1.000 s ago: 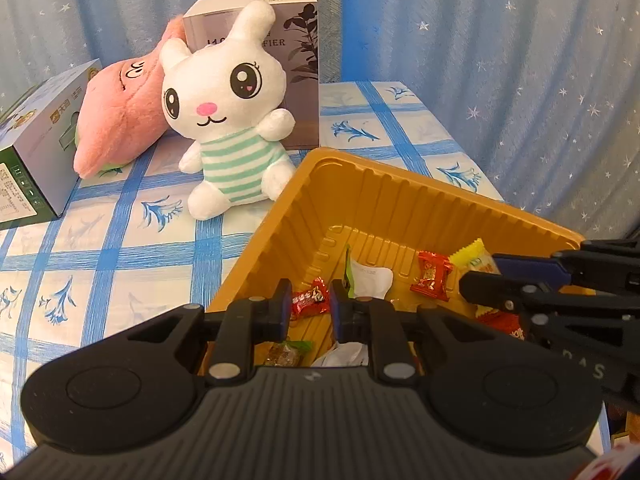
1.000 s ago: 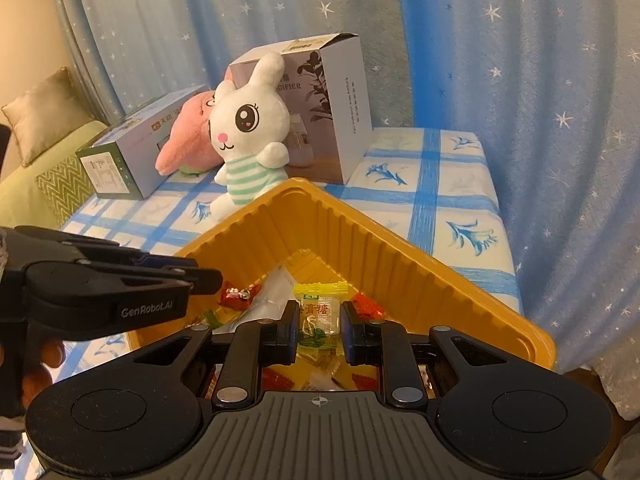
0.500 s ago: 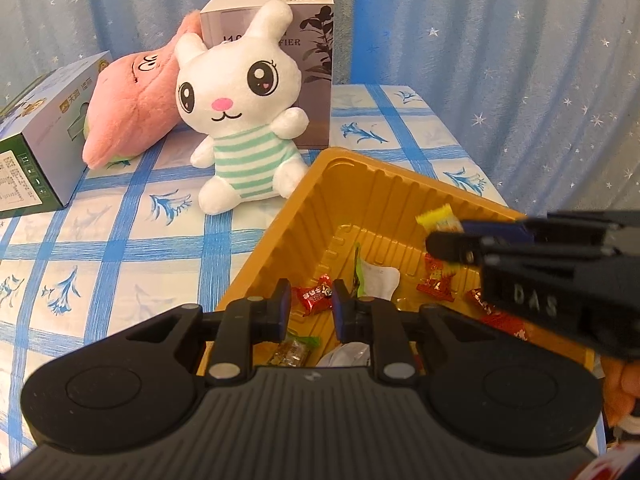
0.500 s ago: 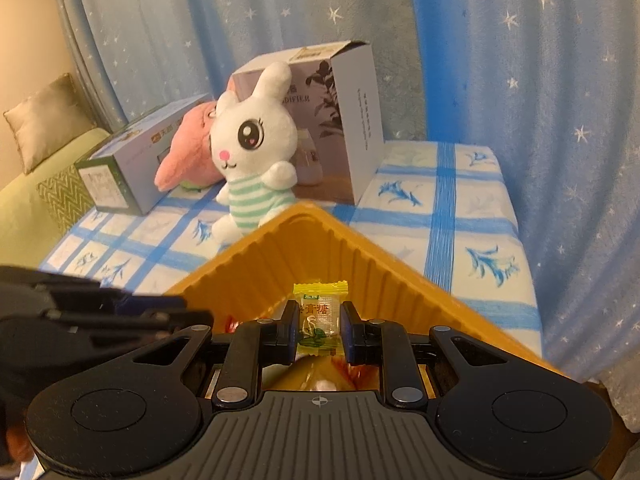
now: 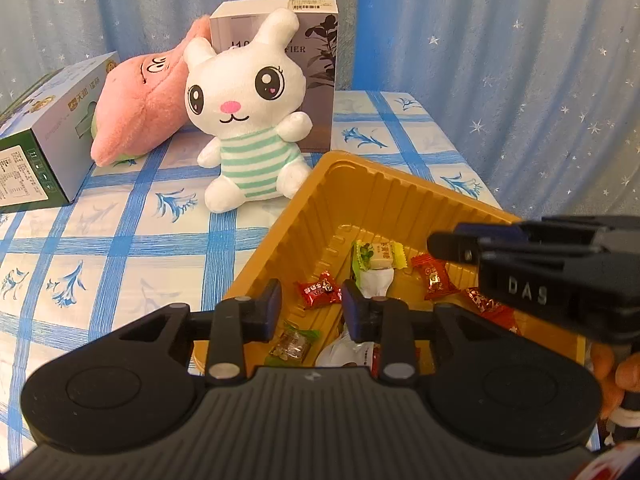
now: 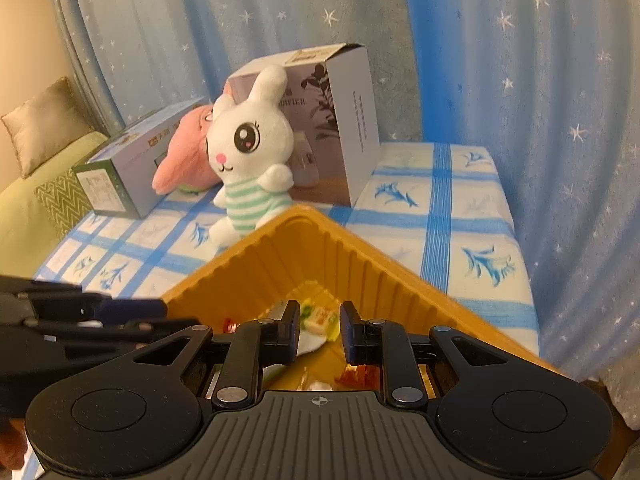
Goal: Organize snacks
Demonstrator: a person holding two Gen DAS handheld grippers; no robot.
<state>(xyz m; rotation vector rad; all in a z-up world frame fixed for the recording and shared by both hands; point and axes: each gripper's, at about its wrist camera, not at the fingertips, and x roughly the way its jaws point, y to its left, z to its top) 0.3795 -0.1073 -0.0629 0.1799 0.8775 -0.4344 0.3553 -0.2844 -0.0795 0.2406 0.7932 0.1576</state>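
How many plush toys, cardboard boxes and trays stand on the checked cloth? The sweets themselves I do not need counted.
Plush toys: 2, the white rabbit and the pink plush
Cardboard boxes: 2, the grey box and the green box
Trays: 1, the yellow tray
Total: 5

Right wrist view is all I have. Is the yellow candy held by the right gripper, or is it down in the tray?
Observer: It's down. In the left wrist view the yellow candy lies on a white wrapper in the orange tray, clear of the right gripper.
Operator: Is the left gripper holding anything?
Observer: No. The left gripper has its jaws opening, with nothing between them.
Operator: What's nearest it?
Observer: A red candy on the tray floor, just past its fingertips.
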